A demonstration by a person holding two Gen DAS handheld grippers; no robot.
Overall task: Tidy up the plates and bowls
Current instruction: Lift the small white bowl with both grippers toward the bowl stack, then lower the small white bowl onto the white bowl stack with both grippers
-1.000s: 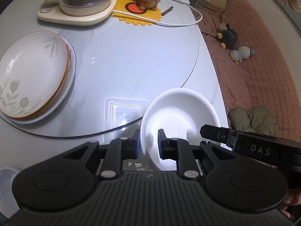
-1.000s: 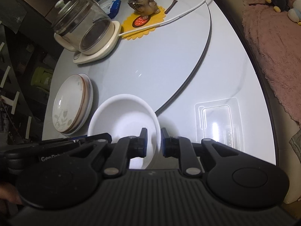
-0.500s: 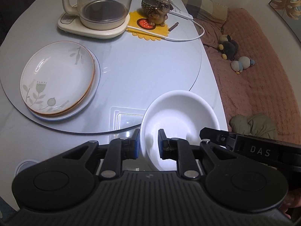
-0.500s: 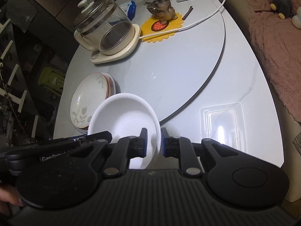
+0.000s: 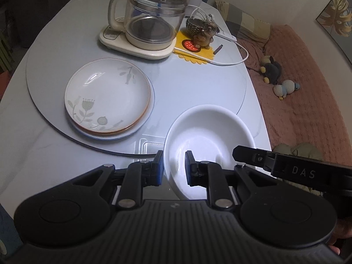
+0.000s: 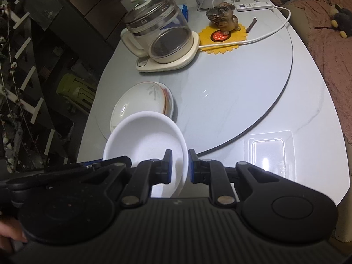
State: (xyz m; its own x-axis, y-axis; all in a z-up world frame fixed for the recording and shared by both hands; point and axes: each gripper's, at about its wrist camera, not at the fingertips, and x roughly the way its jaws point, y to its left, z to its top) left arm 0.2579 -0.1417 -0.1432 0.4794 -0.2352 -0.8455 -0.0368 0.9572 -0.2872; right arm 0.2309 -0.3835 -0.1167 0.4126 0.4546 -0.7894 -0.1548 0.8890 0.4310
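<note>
A plain white, glossy, shallow bowl [image 5: 209, 140] is clamped by its rim in the left tongs [image 5: 174, 168] and the right tongs [image 6: 180, 166], above the tabletop [image 5: 198, 83].

The letters "DAS" stand in pale capitals on the black body of the right gripper [image 5: 301, 172], where it reaches into the left wrist view from the right side. That is the only lettering I can read. The cream base of the kettle [image 5: 111, 35] carries a small control panel with dark print, too small to make out. The white remote [image 6: 253, 6] on the far side of the worktop has a small display and rows of buttons, and nothing on them is legible either.
</note>
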